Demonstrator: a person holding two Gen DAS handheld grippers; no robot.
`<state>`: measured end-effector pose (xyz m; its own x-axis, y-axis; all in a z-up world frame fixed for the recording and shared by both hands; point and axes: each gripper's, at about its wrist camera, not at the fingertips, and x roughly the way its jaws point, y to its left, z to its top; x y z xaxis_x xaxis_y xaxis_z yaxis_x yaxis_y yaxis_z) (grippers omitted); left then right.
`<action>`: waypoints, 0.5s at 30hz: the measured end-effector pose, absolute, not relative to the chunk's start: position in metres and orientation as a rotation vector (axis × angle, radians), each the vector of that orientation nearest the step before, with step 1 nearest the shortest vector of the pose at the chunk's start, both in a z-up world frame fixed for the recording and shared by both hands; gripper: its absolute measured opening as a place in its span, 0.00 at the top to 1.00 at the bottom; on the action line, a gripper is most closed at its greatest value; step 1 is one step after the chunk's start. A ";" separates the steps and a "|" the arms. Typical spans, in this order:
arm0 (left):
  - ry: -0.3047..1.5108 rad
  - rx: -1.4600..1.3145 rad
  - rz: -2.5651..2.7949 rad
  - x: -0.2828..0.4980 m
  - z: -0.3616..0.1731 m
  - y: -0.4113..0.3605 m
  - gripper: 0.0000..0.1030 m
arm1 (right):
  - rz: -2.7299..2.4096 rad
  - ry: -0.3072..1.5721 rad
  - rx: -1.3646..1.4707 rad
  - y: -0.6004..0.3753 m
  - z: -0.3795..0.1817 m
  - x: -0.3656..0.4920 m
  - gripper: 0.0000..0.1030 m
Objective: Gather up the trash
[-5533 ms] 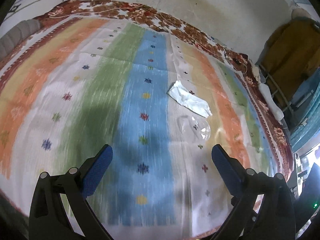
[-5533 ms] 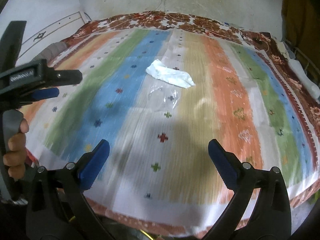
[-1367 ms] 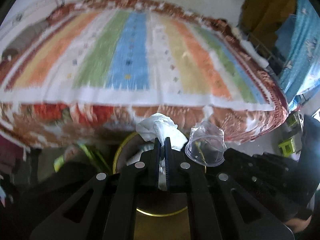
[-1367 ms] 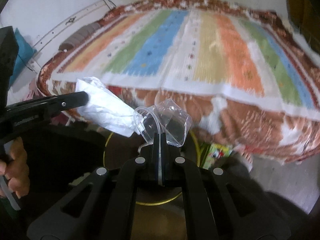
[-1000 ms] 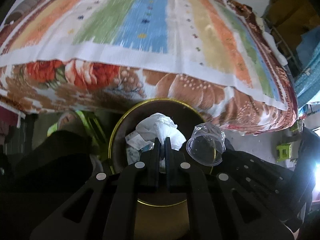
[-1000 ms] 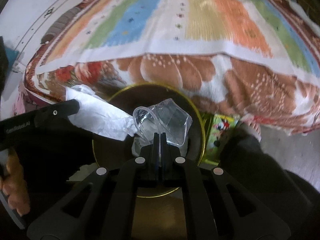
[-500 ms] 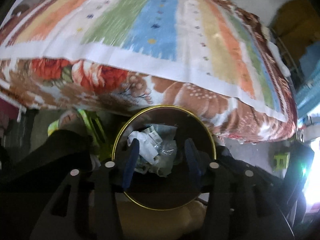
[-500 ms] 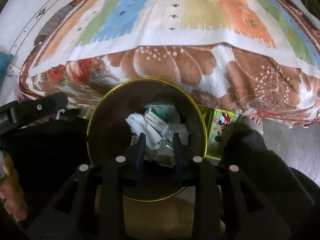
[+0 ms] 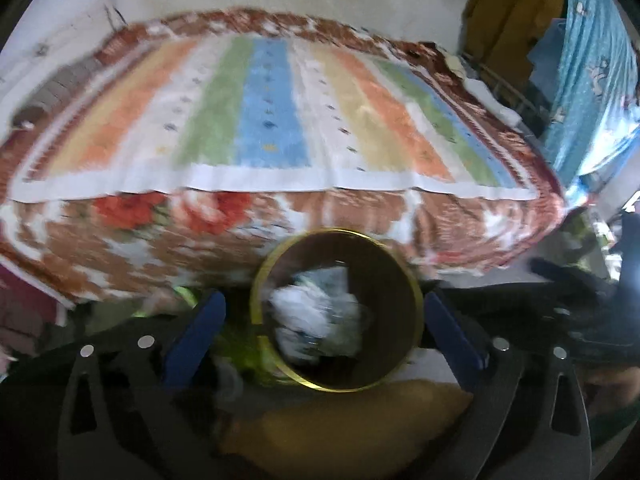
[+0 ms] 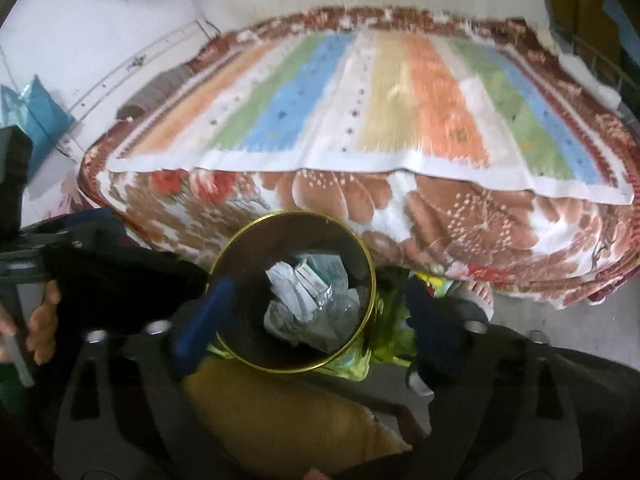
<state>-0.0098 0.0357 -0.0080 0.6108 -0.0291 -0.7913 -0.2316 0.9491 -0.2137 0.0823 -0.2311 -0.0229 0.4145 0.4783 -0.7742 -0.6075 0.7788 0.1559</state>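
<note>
A dark round bin with a gold rim (image 9: pixel 340 232) stands on the floor against the bed. Crumpled white tissue (image 9: pixel 304 308) lies in it with other wrappers. The right wrist view shows the same bin (image 10: pixel 372 280) with the paper and clear plastic trash (image 10: pixel 308 304) inside. My left gripper (image 9: pixel 324 336) hangs above the bin, its jaws opening wide with nothing between the blue pads. My right gripper (image 10: pixel 316 324) is over the bin too, jaws opening and holding nothing. The left gripper's black body (image 10: pixel 100 280) shows at the left, held by a hand (image 10: pixel 40 320).
The bed, under a striped cloth (image 9: pixel 272 120) and a floral blanket (image 10: pixel 460 216), fills the space behind the bin. Mustard-yellow fabric (image 10: pixel 280 420) lies just before the bin. A green-yellow bag (image 10: pixel 384 320) sits to its right. A blue curtain (image 9: pixel 592 60) hangs at the far right.
Both grippers went from shut to wide open. The tissue left the left one and the clear cup left the right one, both landing in the bin. Both grippers rose and tilted up.
</note>
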 end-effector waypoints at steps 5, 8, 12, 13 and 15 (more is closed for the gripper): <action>0.894 -0.271 0.121 -0.025 -0.005 0.026 0.06 | 0.712 0.914 -0.170 -0.236 -0.027 0.058 0.09; 0.915 -0.264 0.094 -0.024 -0.010 0.021 0.06 | 0.734 0.910 -0.194 -0.228 -0.030 0.051 0.09; 0.918 -0.292 0.066 -0.023 -0.015 0.019 0.06 | 0.740 0.902 -0.200 -0.224 -0.031 0.049 0.09; 0.917 -0.285 0.068 -0.021 -0.015 0.017 0.06 | 0.740 0.900 -0.199 -0.223 -0.032 0.049 0.09; 0.919 -0.275 0.071 -0.021 -0.016 0.014 0.06 | 0.743 0.901 -0.193 -0.224 -0.031 0.050 0.09</action>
